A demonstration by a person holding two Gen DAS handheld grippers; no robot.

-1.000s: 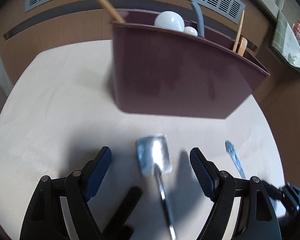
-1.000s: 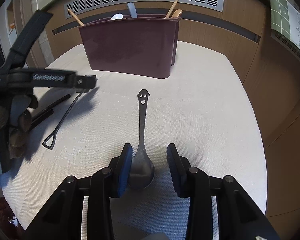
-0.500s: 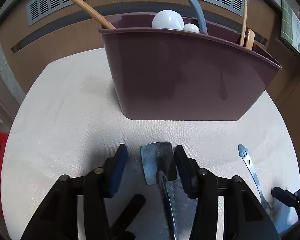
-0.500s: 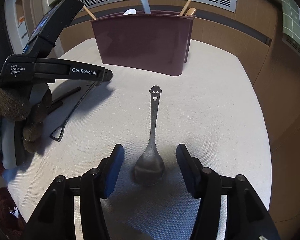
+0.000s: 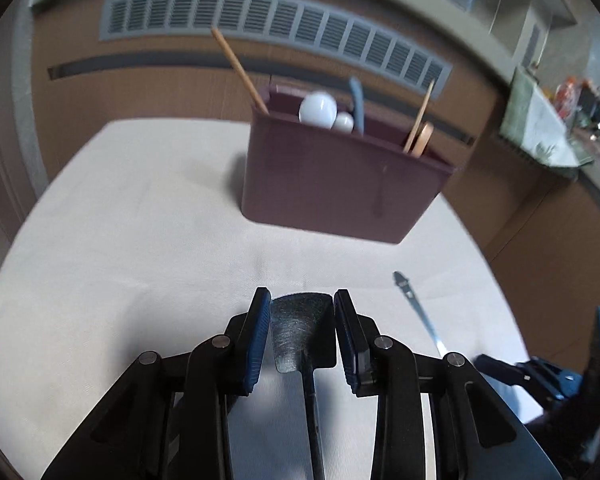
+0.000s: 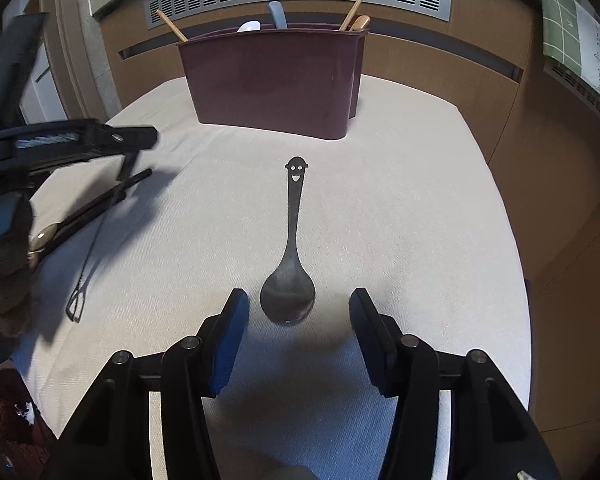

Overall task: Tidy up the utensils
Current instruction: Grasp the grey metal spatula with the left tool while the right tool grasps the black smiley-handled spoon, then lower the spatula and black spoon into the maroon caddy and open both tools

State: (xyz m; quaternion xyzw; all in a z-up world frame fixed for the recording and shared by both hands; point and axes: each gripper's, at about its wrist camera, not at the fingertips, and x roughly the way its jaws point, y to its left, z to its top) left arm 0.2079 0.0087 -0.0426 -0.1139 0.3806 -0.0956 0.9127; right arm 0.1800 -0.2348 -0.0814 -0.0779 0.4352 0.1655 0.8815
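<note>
Between your left gripper (image 5: 302, 334) pads sits the shovel spoon (image 5: 302, 330), jaws closing onto it; right gripper (image 6: 296, 334) wide open, w/ nothing held, by the smiley spoon (image 6: 290, 264).

Left hand-held gripper (image 5: 302, 312): angled downward, blue pads closing, both against the edges of a small metal shovel-shaped blade held between them. Seen from the right wrist view it is raised, blurred. Right hand-held gripper (image 6: 295, 312): angled downward, jaws spread wide, pads apart, gripping nothing.
</note>
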